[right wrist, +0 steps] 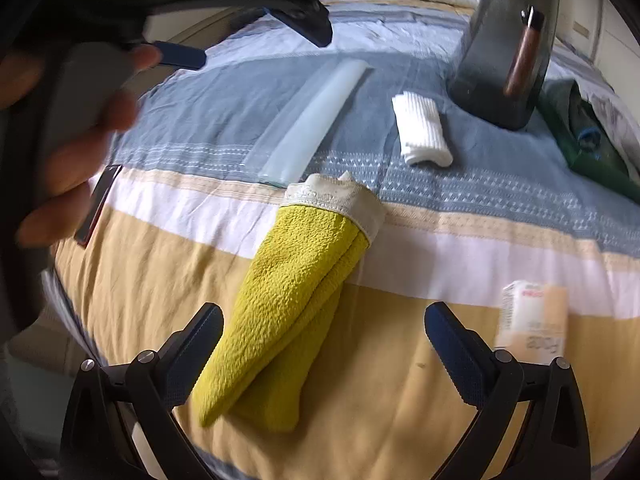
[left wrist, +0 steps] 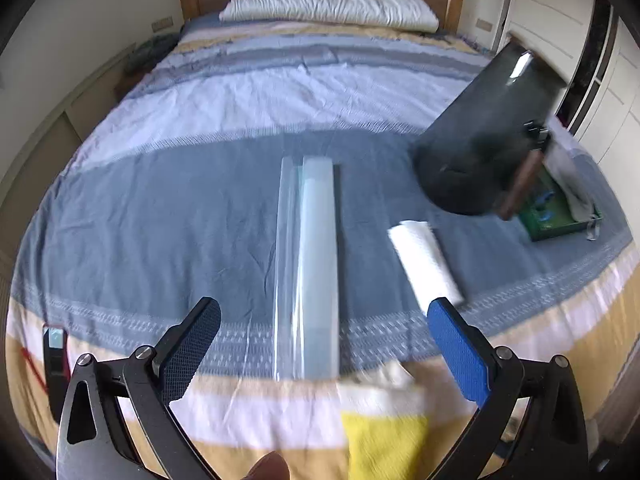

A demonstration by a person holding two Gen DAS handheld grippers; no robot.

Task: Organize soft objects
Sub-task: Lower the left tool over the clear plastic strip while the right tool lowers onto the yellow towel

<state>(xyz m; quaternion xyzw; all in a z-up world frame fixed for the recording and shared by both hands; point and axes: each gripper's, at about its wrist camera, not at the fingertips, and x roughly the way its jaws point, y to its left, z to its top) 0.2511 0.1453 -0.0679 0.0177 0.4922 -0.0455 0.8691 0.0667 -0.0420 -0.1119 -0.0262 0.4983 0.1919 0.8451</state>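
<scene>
A folded yellow cloth with a white lace hem [right wrist: 292,292] lies on the striped bedspread; its corner shows in the left wrist view [left wrist: 384,436]. A rolled white cloth [left wrist: 426,266] [right wrist: 422,130] lies farther in. My right gripper [right wrist: 324,332] is open above the bed, its fingers either side of the yellow cloth's near end, not touching. My left gripper [left wrist: 324,340] is open and empty above a long clear plastic box [left wrist: 308,264], and it shows at the upper left of the right wrist view [right wrist: 256,40].
The plastic box [right wrist: 316,120] lies lengthwise mid-bed. A dark grey bin with a brown handle [left wrist: 488,136] [right wrist: 508,48] stands at right, a green tray [left wrist: 560,208] beside it. A phone [left wrist: 54,356] lies at the left edge, a small carton [right wrist: 532,320] at right. Pillows [left wrist: 328,2] lie at the headboard.
</scene>
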